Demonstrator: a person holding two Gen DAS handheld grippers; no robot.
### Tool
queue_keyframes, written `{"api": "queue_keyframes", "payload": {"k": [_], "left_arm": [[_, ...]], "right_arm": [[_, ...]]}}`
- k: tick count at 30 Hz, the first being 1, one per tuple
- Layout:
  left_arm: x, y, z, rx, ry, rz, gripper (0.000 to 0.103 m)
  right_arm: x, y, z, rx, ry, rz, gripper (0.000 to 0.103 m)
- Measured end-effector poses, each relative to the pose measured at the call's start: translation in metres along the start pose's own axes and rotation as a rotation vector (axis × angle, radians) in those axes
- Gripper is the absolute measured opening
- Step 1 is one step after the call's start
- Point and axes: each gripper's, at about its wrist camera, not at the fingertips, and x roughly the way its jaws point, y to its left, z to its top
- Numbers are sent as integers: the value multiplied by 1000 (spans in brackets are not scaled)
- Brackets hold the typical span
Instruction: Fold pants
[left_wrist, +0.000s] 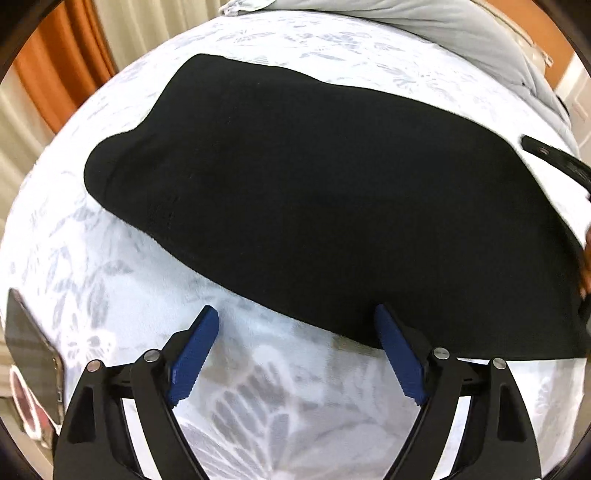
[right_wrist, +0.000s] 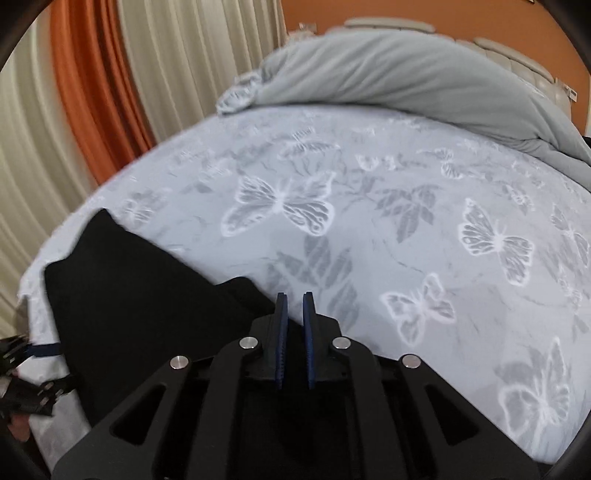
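- Roughly midway, by my reading: black pants (left_wrist: 314, 206) lie on the butterfly-print bed sheet (left_wrist: 110, 266) as 1 compact slab, apparently doubled already; at least 1 more fold looks left.
- Far left of the left wrist view: a phone (left_wrist: 29, 354) sits at the sheet's edge, well apart from the pants.
- Left tongs (left_wrist: 295, 314): jaws wide apart, nothing between them, pointing steeply down at bare sheet. The right-hand finger (left_wrist: 400, 354) touches or overlaps the near hem; the other is clear of the cloth.
- Right wrist view: pants (right_wrist: 147, 306) fill the lower left, a corner peaking towards the curtain (right_wrist: 92, 92).
- Right tongs (right_wrist: 294, 299): jaws nearly together, a thin gap showing; tips at the pants' right edge. Whether cloth is pinched, I cannot tell.
- Beyond, a grey duvet (right_wrist: 388, 70) is bunched at the bed's head.
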Motion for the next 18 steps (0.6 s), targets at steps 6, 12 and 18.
{"api": "queue_keyframes", "payload": {"k": [6, 12, 18], "left_arm": [[-12, -1, -4, -20, -11, -16, 83], [-31, -41, -10, 82, -97, 79, 83], [-40, -7, 9, -46, -141, 64, 84]], "right_arm": [[23, 4, -41, -57, 154, -44, 2], [-3, -27, -8, 195, 10, 72, 9], [2, 17, -15, 129, 75, 187, 17]]}}
